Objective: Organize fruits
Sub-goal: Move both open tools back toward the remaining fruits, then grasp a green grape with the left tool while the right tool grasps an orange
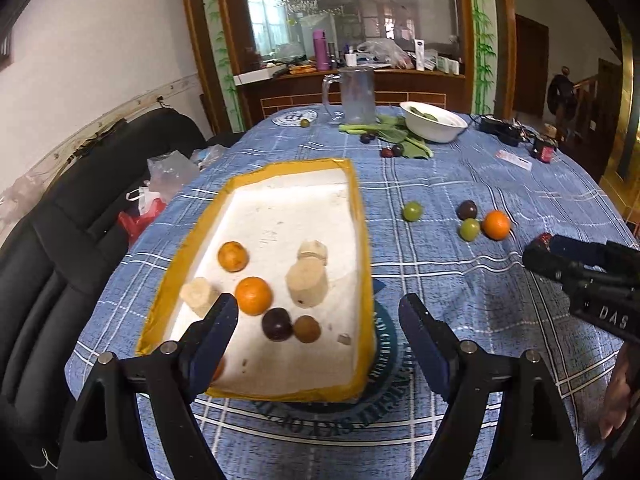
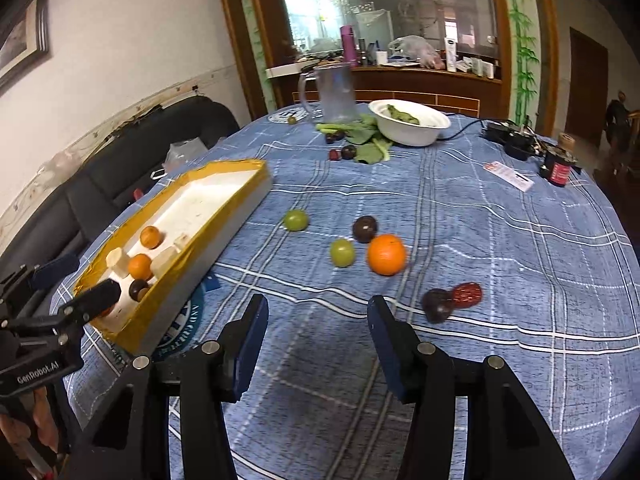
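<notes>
Covering the table, a blue plaid cloth (image 2: 500, 240) — mirror (image 1: 352, 12) behind.

"GenRobot.AI" marks the left tool (image 2: 76, 280); "DAS" the right tool (image 1: 538, 250).

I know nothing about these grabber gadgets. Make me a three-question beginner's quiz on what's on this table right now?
1. True or false: both the left gripper and the right gripper are open and empty.
2. Which lies loose on the tablecloth, outside the tray? A) a green fruit B) a banana C) a spoon
3. Fill in: the white bowl holds something ____ in colour.

Key: 1 true; 2 A; 3 green.
</notes>
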`<state>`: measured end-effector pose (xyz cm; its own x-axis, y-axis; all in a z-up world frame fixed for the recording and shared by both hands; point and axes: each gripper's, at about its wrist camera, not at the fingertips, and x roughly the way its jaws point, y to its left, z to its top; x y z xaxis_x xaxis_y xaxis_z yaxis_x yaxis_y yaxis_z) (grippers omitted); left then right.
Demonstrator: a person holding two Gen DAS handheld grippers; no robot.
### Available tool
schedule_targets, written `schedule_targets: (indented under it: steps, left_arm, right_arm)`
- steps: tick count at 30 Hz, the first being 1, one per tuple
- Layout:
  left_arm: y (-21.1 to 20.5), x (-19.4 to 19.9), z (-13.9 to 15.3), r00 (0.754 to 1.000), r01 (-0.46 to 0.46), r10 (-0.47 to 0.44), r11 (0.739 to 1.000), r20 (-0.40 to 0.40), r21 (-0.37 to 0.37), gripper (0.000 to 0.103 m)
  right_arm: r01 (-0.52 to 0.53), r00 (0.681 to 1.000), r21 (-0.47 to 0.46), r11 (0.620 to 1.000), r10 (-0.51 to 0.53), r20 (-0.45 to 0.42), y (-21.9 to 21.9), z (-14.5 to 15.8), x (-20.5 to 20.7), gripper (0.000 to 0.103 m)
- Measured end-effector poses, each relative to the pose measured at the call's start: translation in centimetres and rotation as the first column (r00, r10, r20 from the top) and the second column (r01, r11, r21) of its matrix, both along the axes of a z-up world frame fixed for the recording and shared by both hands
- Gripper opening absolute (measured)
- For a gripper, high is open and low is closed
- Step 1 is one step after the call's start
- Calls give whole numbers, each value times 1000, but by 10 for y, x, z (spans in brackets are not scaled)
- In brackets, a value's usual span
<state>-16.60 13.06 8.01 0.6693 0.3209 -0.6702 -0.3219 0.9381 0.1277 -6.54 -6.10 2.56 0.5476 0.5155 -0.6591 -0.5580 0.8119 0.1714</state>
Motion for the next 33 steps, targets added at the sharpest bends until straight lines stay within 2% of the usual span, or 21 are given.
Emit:
schedule_targets:
  steps: [4,8,11,13,17,21,23,26,31,33]
  left_arm:
    - [-1,6,2,999,28,-29,999,-14,-41,82]
    - [1,13,11,1000,29,-29,996,10,-80,82]
    - [-2,23,11,999,35,-34,994,12,-100,85]
    - [-7,29,8,999,53,-52,991,6,-122,85]
    - [-23,43,0,995,98,-101,987,-15,-128,85]
    - [-35,60,-9,989,131,-138,981,-42,-141,85]
    - [-39,69,-13,987,143,-152,978,-52,-150,85]
    - [-43,85,-19,983,168,-178,969,-43,-181,85]
    - [-44,99,-29,978,184,-202,950,-46,-252,85]
    - [-41,100,-30,979,185,-201,949,-37,-254,80]
  right_arm:
    - [29,1000,9,1000,-29,4,-14,6,9,55]
    - [92,995,32,995,-94,40,-36,25,28,57]
    - [148,988,66,987,-151,45,-52,40,49,73]
    - [173,984,85,981,-176,28,-58,42,64,73]
    - [191,981,84,978,-191,-17,-59,27,86,73]
    - [202,978,80,976,-196,-74,-60,-2,97,73]
    - [195,977,57,979,-189,-102,-58,-12,104,71]
    - [159,984,37,987,-156,-88,-49,-10,105,67]
    - [47,995,-30,998,-49,-88,-11,-15,112,52]
    - [24,995,-58,998,-29,-92,0,-24,112,52]
